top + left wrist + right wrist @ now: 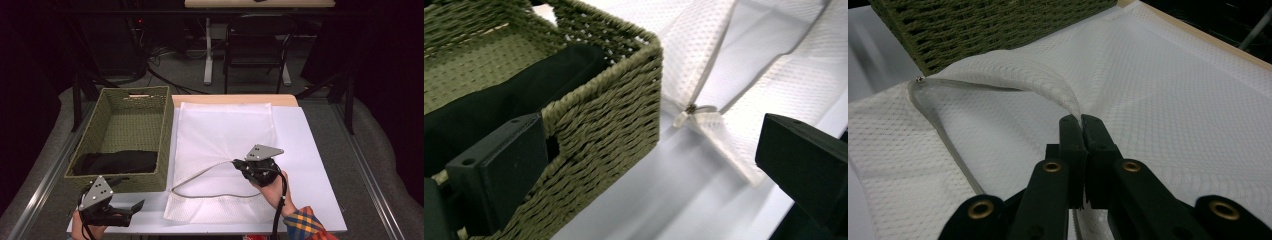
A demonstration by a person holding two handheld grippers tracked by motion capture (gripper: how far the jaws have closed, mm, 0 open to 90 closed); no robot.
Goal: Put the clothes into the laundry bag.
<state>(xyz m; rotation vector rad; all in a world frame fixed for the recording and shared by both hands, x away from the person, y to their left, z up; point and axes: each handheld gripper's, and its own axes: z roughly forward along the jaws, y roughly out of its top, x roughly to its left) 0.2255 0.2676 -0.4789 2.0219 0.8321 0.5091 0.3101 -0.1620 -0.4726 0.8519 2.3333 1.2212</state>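
The woven basket [127,137] stands just ahead of the left gripper [131,207], blocking the way forward there. Between the two grippers the table [305,150] is open, with the flat mesh bag [225,135] lying low. Right of the right gripper [239,164] lies bare tabletop.

A woven green basket [125,135] sits at nine o'clock on the white table [315,165], with a black cloth [117,161] lying folded along its near wall. Beyond the table, at twelve o'clock, a dark chair [257,45] stands on the grey floor before a pale-topped desk [260,3].
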